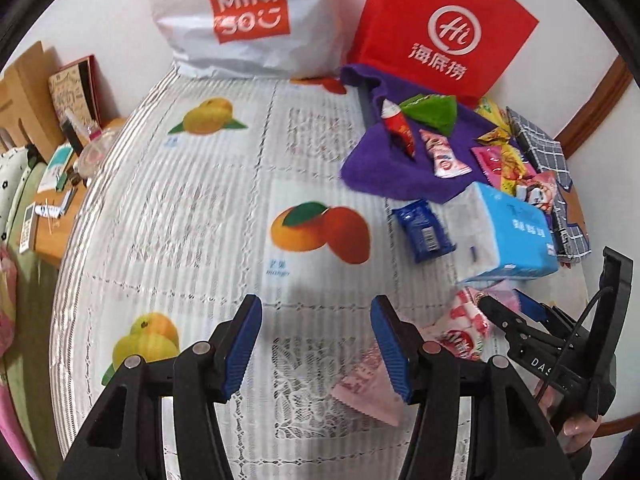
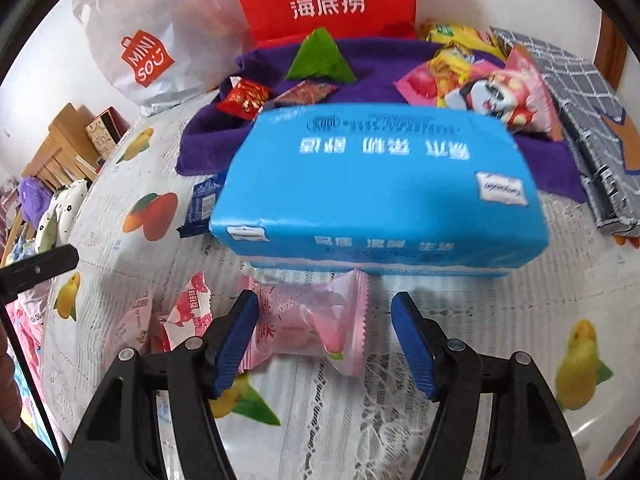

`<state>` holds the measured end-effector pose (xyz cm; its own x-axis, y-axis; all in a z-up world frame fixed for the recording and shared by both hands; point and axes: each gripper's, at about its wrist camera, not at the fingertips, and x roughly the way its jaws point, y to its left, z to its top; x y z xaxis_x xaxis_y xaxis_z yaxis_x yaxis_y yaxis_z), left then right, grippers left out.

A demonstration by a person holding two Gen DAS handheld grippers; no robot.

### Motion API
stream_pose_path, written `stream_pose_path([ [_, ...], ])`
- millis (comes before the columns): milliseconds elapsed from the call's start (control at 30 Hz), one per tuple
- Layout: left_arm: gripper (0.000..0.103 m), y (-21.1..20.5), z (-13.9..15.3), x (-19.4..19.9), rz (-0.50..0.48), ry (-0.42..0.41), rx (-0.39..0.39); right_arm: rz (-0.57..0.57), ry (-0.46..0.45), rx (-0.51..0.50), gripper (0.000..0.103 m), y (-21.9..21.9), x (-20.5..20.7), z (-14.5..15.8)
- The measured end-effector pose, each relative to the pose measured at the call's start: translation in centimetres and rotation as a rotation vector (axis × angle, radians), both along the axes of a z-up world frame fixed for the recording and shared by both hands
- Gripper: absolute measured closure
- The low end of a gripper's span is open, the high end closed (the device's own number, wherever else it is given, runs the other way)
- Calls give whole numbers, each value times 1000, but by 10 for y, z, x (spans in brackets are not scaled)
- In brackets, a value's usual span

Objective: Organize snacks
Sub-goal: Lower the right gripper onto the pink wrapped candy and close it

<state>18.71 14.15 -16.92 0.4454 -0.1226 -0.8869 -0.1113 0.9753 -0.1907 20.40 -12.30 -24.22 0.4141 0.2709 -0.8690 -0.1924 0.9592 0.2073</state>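
Snacks: loose pile (image 2: 480, 84) on purple cloth (image 2: 380, 80) behind blue tissue pack (image 2: 380, 188), on table (image 1: 180, 208). Pink candy (image 2: 316, 324) just in front of pack, between right tongs (image 2: 325, 336), pads apart, not pressing. Left tongs (image 1: 316, 344) apart, empty, left of pack.

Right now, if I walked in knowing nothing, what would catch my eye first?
Probably the big blue tissue pack, lying on the fruit-print tablecloth just beyond the right tool, with a pink candy between that tool's open fingers. Behind it, bright snack packets are heaped on a purple towel, and a red paper bag stands against the wall.
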Motion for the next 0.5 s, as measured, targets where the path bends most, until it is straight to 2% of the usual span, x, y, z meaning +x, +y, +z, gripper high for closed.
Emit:
stream_pose_path([
  [100, 48, 1, -7, 0, 4, 15, -5, 11, -23, -10, 35, 2, -1, 0],
  [133, 48, 0, -8, 0, 4, 17, -5, 18, -28, -16, 38, 3, -1, 0],
  [167, 48, 0, -10, 0, 3, 21, -4, 29, -34, -17, 42, 4, -1, 1],
  [233, 48, -3, -12, 0, 0, 28, 0, 55, -36, -14, 62, 5, -3, 2],
  [267, 48, -4, -13, -1, -4, 30, 1, 61, -31, -8, 64, 4, -3, 3],
  [500, 48, -24, -23, -8, -64, 51, -19, 43, -67, -7, 66, -19, -19, 16],
])
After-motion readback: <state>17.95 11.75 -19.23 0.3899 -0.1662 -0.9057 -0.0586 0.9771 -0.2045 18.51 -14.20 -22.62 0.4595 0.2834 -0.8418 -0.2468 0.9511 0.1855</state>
